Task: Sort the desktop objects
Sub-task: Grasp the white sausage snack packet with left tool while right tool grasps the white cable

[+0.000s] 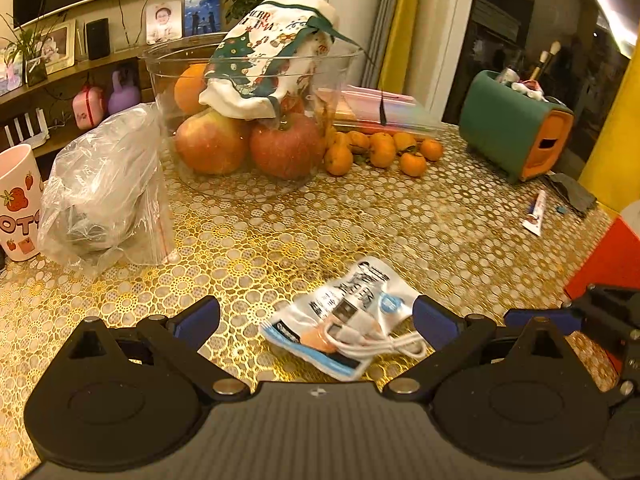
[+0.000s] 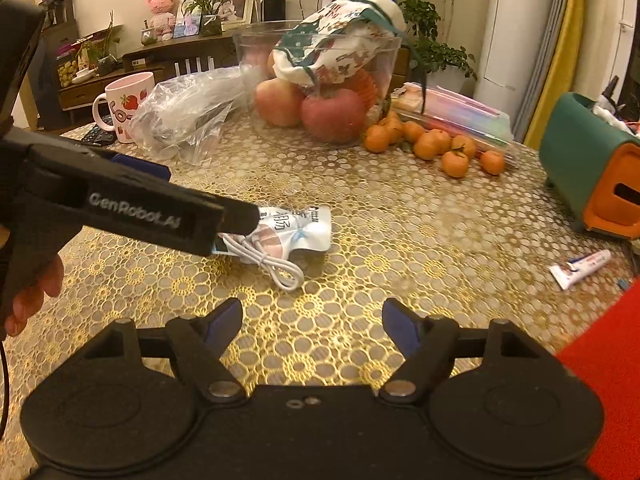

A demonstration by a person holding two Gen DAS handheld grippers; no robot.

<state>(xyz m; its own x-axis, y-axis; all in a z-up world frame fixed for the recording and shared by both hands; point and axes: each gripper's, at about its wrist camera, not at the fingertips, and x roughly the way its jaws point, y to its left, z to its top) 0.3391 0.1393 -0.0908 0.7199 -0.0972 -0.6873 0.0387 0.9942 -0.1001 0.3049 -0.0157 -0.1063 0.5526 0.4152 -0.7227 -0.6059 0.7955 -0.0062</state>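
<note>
A white and blue packet (image 1: 352, 312) with a coiled white USB cable (image 1: 376, 340) on it lies on the gold patterned table. My left gripper (image 1: 316, 320) is open, its fingers on either side of the packet, low over it. In the right wrist view the packet (image 2: 296, 228) and cable (image 2: 276, 266) lie mid-table, with the left gripper's body (image 2: 132, 208) reaching over them from the left. My right gripper (image 2: 312, 328) is open and empty, a little nearer than the packet.
A clear bowl (image 1: 248, 120) holds apples and a printed cloth bag. Small oranges (image 1: 384, 152), a green and orange organizer (image 1: 516, 128), a small tube (image 1: 534, 214), a crumpled plastic bag (image 1: 104, 188), a strawberry mug (image 1: 18, 204) and a red box (image 1: 604, 260) stand around.
</note>
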